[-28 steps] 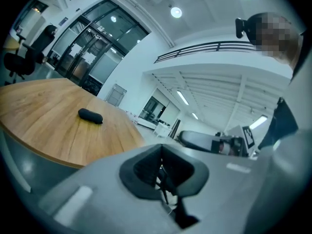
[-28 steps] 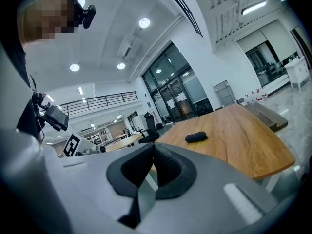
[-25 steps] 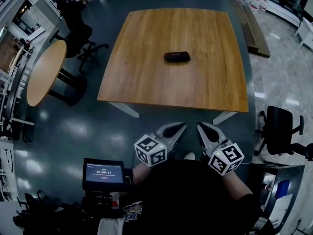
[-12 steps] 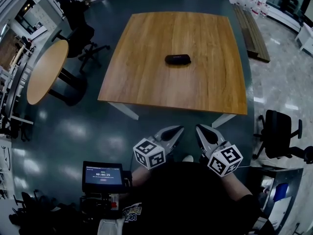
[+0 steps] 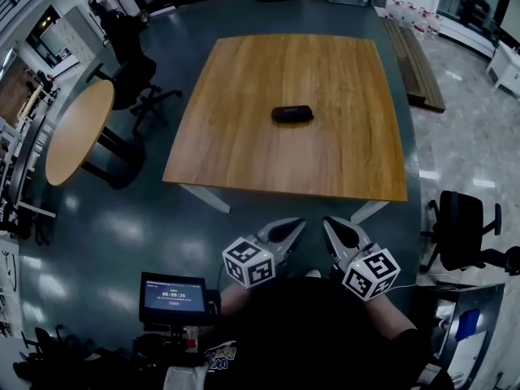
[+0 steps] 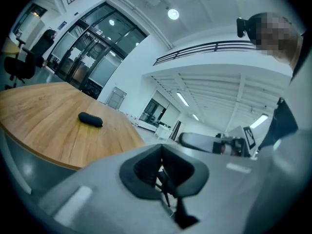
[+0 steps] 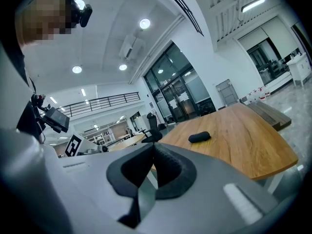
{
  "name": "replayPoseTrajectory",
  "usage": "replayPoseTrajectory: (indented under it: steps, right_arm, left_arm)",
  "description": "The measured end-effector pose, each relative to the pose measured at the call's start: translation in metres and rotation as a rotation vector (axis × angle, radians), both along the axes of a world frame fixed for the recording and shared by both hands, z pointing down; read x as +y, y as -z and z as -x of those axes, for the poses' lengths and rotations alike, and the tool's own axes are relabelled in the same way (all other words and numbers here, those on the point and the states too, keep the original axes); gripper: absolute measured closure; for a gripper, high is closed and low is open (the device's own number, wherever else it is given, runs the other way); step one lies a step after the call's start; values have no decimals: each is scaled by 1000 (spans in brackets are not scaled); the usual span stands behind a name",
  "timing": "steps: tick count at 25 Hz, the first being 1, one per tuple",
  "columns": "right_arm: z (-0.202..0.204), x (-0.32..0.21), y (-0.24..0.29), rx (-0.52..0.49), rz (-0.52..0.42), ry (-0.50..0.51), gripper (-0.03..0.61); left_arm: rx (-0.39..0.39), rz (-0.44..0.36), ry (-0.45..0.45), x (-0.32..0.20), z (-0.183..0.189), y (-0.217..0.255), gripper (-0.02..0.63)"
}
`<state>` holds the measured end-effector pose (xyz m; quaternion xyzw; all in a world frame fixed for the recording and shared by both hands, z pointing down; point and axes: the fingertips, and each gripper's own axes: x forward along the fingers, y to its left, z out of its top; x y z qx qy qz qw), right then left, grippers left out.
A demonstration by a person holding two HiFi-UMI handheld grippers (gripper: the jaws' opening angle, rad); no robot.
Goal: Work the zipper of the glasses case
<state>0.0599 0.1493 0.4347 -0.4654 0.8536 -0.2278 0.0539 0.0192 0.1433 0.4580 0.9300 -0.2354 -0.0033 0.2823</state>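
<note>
Left claw (image 5: 296, 225) and right claw (image 5: 328, 224) are clenched and empty, well off the table (image 5: 236, 149). The case (image 5: 292, 114) lies mid-table, its zipper too small to read.

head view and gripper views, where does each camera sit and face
Head view: on the person's head, looking steeply down at the wooden table and glasses case; shows left tool, right tool, torso.
Left gripper view: rides the left tool, looks along its shut jaws toward the table; right tool beside.
Right gripper view: rides the right tool, faces the table along shut jaws.
Shared: all three show the case on the table.
</note>
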Motion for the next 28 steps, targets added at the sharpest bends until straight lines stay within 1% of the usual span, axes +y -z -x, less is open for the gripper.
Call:
replayPoseTrajectory:
  steps: [3, 9, 28]
  right_arm:
    - [-2, 1, -1, 5, -2, -1, 574]
    - [0, 1, 2, 5, -4, -11, 574]
    - [-6, 7, -3, 6, -12, -3, 574]
  left_arm:
    - [-2, 8, -1, 0, -2, -2, 614]
    - [-15, 8, -36, 5, -5, -1, 614]
    - [-15, 10, -26, 10, -11, -7, 614]
